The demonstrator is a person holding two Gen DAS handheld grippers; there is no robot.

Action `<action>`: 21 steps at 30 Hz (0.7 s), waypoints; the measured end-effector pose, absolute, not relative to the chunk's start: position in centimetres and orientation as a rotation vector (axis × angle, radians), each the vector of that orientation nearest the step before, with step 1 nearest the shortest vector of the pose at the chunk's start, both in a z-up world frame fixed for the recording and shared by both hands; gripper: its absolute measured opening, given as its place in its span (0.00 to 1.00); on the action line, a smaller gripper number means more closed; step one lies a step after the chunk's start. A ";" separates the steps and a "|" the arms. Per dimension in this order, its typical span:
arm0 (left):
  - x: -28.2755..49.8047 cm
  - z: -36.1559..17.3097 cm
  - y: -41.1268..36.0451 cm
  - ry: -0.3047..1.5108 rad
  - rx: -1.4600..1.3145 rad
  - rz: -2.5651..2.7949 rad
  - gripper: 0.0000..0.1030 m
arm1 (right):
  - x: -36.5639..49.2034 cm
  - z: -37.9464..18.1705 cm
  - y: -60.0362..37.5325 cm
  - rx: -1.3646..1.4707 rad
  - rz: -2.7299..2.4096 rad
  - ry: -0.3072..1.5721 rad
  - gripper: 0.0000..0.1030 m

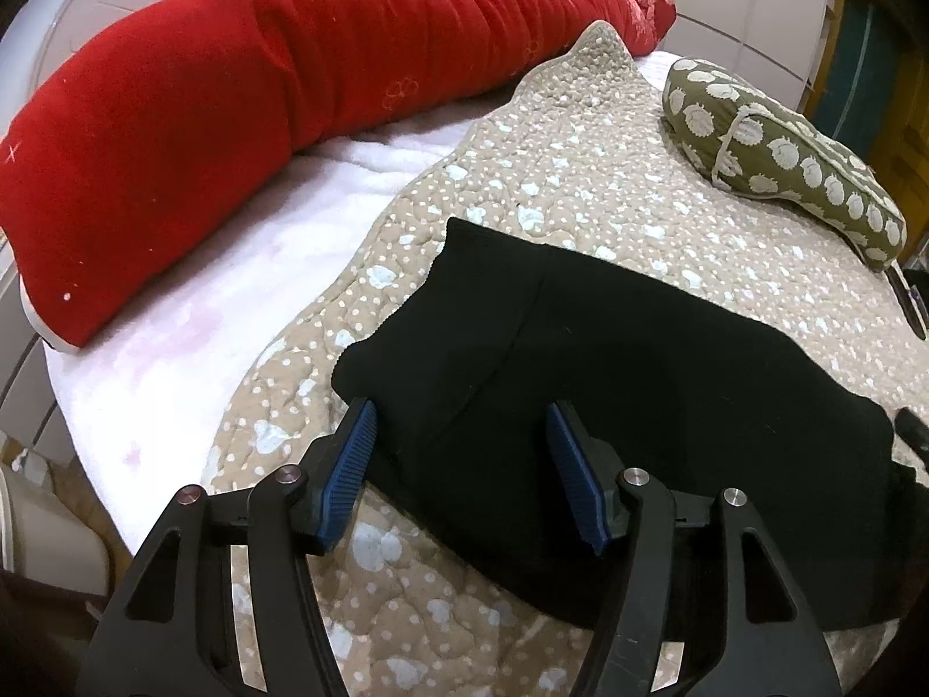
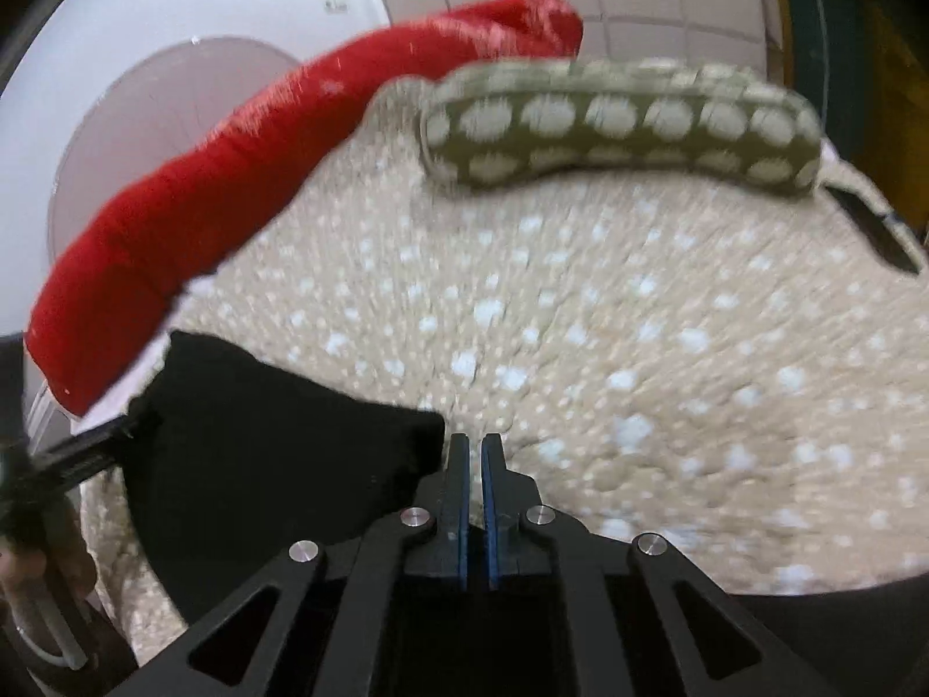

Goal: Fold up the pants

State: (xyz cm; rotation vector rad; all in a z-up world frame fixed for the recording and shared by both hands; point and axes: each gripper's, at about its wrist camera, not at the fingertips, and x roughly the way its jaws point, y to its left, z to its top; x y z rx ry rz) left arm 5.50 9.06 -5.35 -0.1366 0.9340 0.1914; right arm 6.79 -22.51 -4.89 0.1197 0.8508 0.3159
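Note:
Black pants (image 1: 609,383) lie folded into a compact rectangle on a beige dotted quilt (image 1: 580,162). My left gripper (image 1: 458,412) is open, its blue pads (image 1: 354,459) on either side of the near left part of the pants, low over the cloth. In the right wrist view the pants (image 2: 261,464) lie at the lower left. My right gripper (image 2: 476,441) is shut and empty, just right of the pants' corner over the quilt (image 2: 638,348). That view is blurred by motion.
A long red bolster (image 1: 232,116) lies along the back left on a white blanket (image 1: 174,348). An olive spotted pillow (image 1: 784,157) lies at the back right; it also shows in the right wrist view (image 2: 621,128). The left gripper's body (image 2: 69,459) shows at that view's left edge.

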 end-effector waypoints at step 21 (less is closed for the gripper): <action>3.7 -4.5 6.9 0.904 -0.080 0.206 0.59 | 3.5 -5.0 -18.6 0.069 0.465 0.887 0.27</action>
